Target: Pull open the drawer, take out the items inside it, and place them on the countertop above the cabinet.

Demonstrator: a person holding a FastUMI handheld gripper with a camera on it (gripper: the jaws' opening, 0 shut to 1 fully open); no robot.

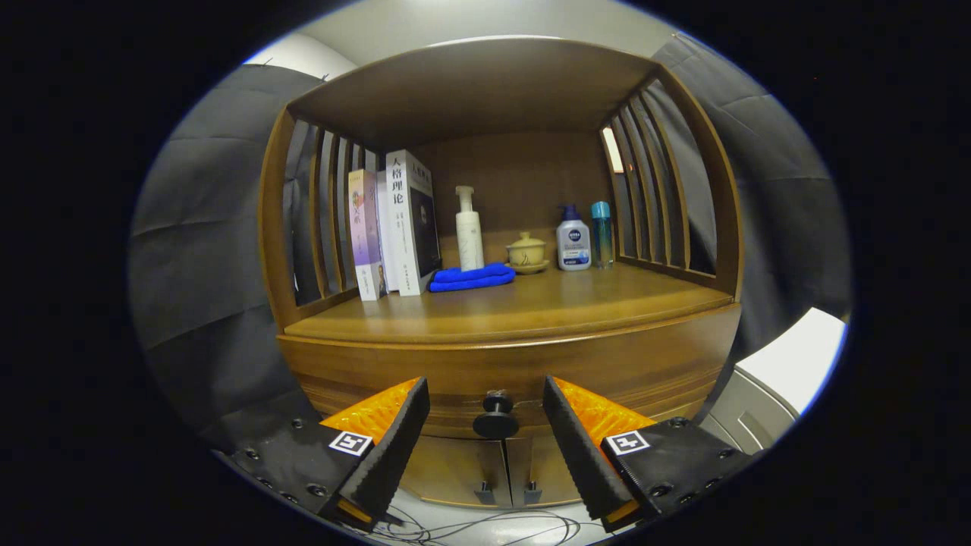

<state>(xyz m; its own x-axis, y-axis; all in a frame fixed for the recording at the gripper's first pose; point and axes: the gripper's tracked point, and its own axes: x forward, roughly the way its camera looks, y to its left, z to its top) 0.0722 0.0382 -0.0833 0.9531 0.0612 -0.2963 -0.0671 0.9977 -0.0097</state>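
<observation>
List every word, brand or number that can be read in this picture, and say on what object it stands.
"人格理论": on the spine of the tall white book.
Purple book, spine: too small to read.
Blue-capped white bottle, label: too blurred to read.
Square markers on the open tool, whose fingers flank the drawer knob: patterns, no words.

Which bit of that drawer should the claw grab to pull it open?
The round dark knob on the drawer front. It sticks out on a short stem, so come straight at it from the front; the open gripper already has a finger on either side.
</observation>
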